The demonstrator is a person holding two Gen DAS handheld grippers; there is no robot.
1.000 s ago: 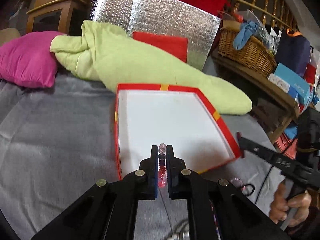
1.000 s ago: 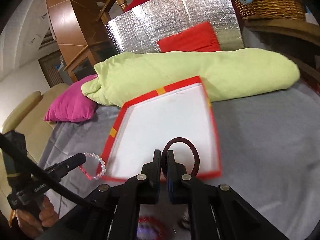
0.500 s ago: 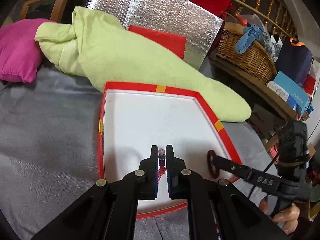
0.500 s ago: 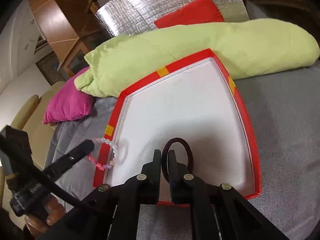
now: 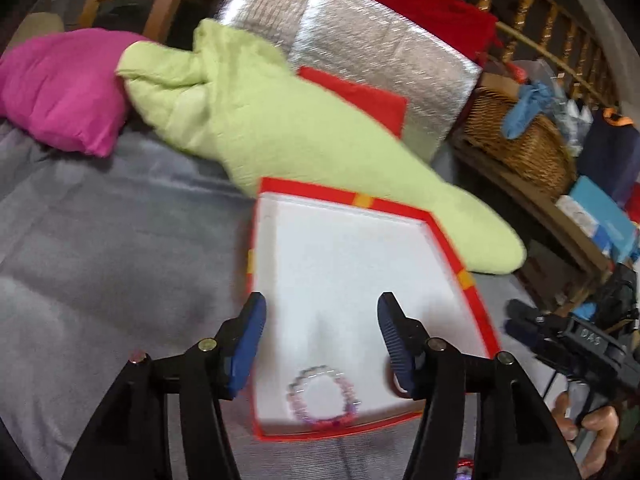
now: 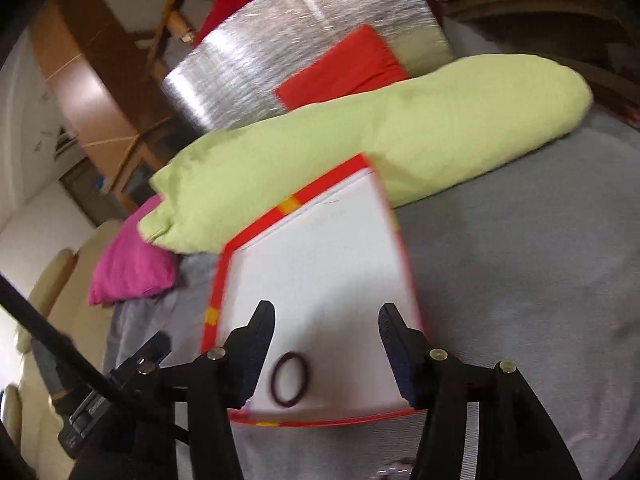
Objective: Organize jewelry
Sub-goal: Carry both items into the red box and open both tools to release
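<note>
Red-rimmed tray (image 5: 362, 200) on grey cloth (image 5: 100, 260). Beaded bracelet (image 5: 323, 398) and dark ring band (image 6: 290, 379) lie inside. Left gripper (image 5: 320, 338), right gripper (image 6: 325, 342): jaws spread wide, empty.

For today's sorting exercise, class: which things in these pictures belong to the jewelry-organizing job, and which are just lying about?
Part of the job:
- red-edged tray
- beaded bracelet, lying in the tray
- dark ring band, lying in the tray
- left gripper and right gripper, both with jaws open

Just lying about:
- green pillow
- pink cushion
- silver foil bag
- wicker basket
</note>
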